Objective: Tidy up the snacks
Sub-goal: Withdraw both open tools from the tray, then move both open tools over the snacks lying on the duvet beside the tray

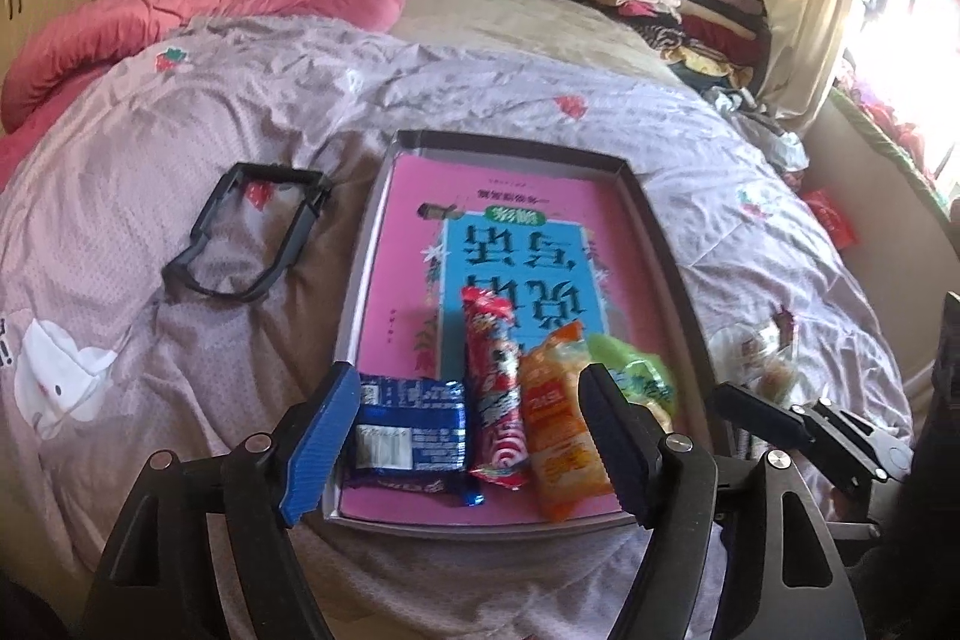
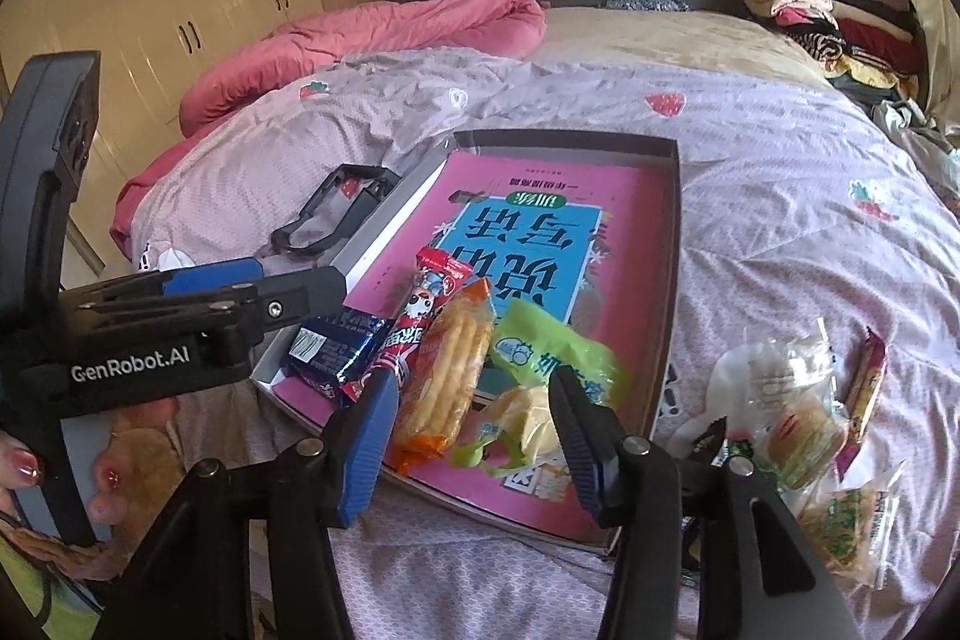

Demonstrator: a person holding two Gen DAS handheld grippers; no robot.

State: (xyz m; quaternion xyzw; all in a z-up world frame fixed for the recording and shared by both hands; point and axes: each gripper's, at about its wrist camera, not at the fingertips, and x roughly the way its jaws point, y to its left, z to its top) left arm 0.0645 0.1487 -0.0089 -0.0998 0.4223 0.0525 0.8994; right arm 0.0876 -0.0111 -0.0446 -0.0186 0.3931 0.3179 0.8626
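A shallow grey tray [image 1: 516, 141] lies on the bed with a pink and blue book [image 1: 510, 244] inside it. Along its near end sit a blue packet [image 1: 411, 430], a red stick packet [image 1: 495, 388], an orange cracker packet [image 1: 558, 430] and a green packet [image 1: 642, 376]. My left gripper [image 1: 468, 382] hovers open above these, gripping nothing. My right gripper [image 2: 473, 380] is open too, over the orange cracker packet [image 2: 447, 376] and the green packet [image 2: 546, 358]; its pads press on neither. The left gripper [image 2: 240, 280] shows side-on in the right wrist view.
Several loose snacks [image 2: 798, 418] lie in a heap on the quilt to the right of the tray. A black plastic frame [image 1: 252, 232] rests left of it. A pink duvet [image 1: 210, 9] and a clothes pile [image 1: 678, 9] sit at the bed's head. A hand [image 2: 108, 478] holds the left gripper.
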